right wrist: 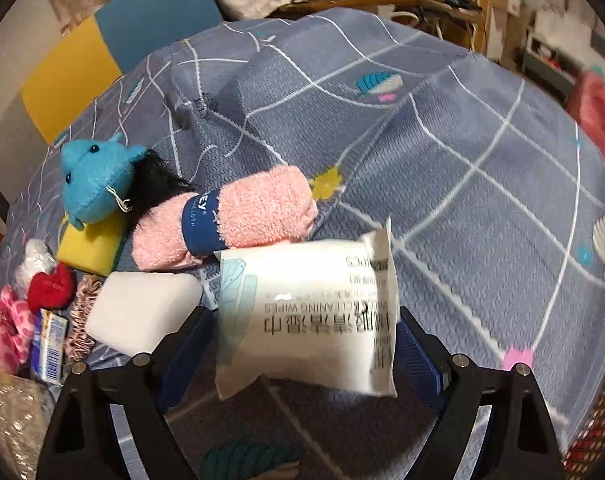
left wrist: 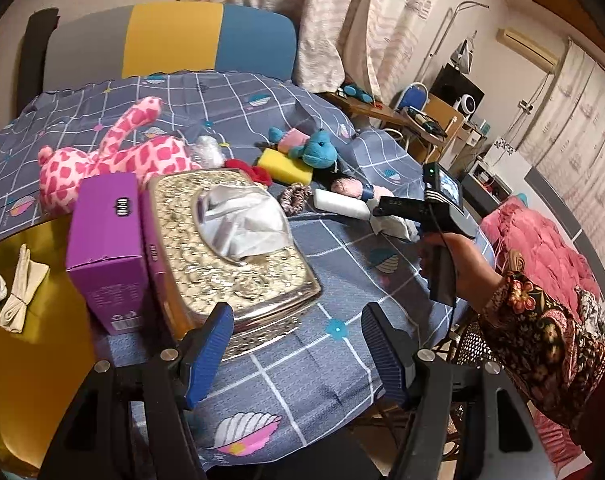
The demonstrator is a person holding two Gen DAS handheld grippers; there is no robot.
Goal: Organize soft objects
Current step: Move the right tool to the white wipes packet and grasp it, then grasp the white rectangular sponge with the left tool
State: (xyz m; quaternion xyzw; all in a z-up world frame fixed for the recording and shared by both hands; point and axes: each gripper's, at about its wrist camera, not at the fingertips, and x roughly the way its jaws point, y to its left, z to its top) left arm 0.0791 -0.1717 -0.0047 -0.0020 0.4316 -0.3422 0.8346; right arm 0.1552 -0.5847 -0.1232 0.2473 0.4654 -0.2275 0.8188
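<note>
teddy [left wrist: 320,148] on sponge [left wrist: 285,165], towel [right wrist: 226,220] beside

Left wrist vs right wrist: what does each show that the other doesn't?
Left wrist only: purple box, socks, the open left tool.
Right wrist only: the right tool shut on a wipes packet.
Both: blue plush, yellow sponge, white block, checked tablecloth.

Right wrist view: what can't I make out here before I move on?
- Right gripper: the wipes pack covers the fingertips, so the grip itself is hidden.
- Pink spotted plush: cut off by the left edge.
- Pink towel roll: its near side is hidden behind the pack.
- Shelves behind the table: too blurred to read.
</note>
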